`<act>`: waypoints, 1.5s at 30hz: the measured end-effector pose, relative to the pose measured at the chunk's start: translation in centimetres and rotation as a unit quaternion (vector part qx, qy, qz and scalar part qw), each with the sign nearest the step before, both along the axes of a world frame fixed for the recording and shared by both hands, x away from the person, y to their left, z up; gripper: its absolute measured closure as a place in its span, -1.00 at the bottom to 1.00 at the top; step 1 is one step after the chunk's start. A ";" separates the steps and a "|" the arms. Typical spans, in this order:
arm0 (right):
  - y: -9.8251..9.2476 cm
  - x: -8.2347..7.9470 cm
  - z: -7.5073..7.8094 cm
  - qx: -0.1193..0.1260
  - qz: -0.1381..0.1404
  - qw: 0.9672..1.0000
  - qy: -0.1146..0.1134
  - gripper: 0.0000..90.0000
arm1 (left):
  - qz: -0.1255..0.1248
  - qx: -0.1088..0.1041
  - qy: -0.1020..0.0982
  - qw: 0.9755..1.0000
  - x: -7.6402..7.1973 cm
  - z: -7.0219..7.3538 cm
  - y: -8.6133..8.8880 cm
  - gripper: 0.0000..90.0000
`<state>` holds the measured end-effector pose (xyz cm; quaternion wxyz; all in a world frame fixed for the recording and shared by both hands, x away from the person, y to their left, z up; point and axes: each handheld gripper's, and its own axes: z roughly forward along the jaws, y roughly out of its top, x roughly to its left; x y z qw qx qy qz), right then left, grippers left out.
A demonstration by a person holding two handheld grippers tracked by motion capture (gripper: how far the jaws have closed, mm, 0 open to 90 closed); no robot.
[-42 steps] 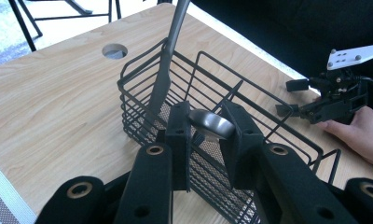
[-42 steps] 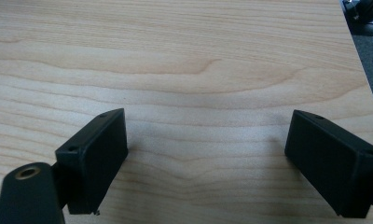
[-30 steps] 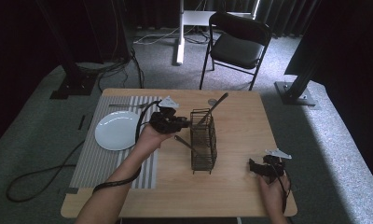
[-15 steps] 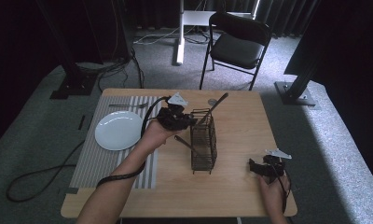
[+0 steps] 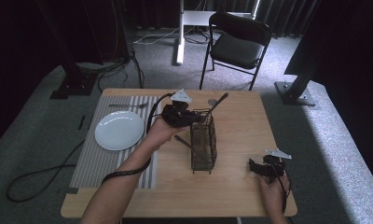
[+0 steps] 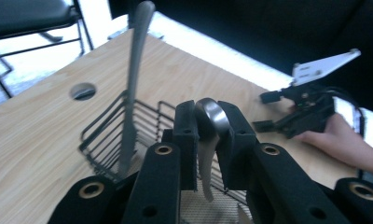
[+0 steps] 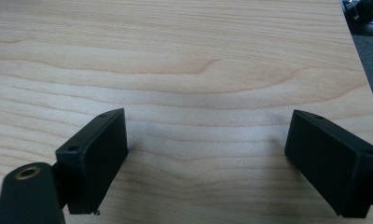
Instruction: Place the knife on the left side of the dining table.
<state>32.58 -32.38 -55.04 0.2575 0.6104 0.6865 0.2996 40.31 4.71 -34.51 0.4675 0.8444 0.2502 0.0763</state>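
Observation:
A black wire basket (image 5: 203, 144) stands upright at the middle of the wooden table (image 5: 240, 126). My left gripper (image 5: 190, 116) hovers at its far left top rim, shut on a silver metal utensil (image 6: 208, 158) that hangs down over the basket (image 6: 105, 140). Its jaws (image 6: 212, 112) have just closed a little tighter on that utensil. A second utensil (image 6: 135, 56) stands in the basket, its handle (image 5: 218, 102) leaning out to the far right. A dark handle (image 5: 182, 141) juts from the basket's left side. My right gripper (image 5: 252, 167) rests open near the front right corner, over bare wood (image 7: 205, 154).
A white plate (image 5: 119, 129) lies on a striped placemat (image 5: 96, 163) at the left, with a fork (image 5: 126, 106) beyond it. A round cable hole (image 5: 212, 101) sits near the far edge. A black folding chair (image 5: 238, 42) stands behind the table.
My left hand has carried the utensil to the right and slightly up, from beside the basket to its top rim. The right hand has kept still.

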 end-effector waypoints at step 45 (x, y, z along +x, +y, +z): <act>0.0 0.0 0.0 0.000 0.000 1.000 0.001 -0.72 | 0.003 -0.081 -0.039 0.996 -4.0 8.6 4.1 0.86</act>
